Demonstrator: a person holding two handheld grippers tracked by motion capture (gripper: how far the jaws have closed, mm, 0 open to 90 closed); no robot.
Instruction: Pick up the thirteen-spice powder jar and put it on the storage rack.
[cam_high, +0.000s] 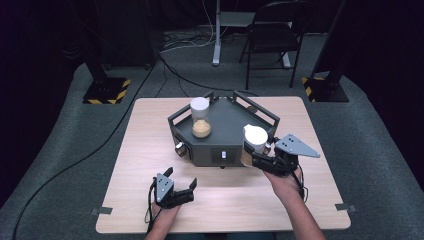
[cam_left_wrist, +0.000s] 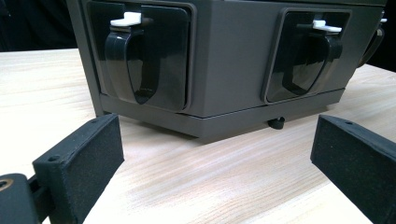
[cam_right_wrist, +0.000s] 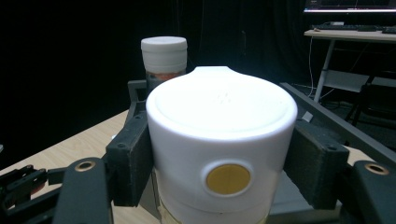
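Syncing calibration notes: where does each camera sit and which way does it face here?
High view: above the person's side, looking forward and down on the table; both forearms, left gripper and right gripper show.
Left gripper view: low over the tabletop, facing the grey box's side; open jaws.
Right gripper view: level, facing the white-capped jar clamped between its jaws, second jar behind.
Shared: box and both jars in high and right gripper views.

White-capped jar (cam_right_wrist: 219, 140) with a gold dot, dark grey box (cam_high: 220, 130), pale wood table (cam_high: 150, 165).
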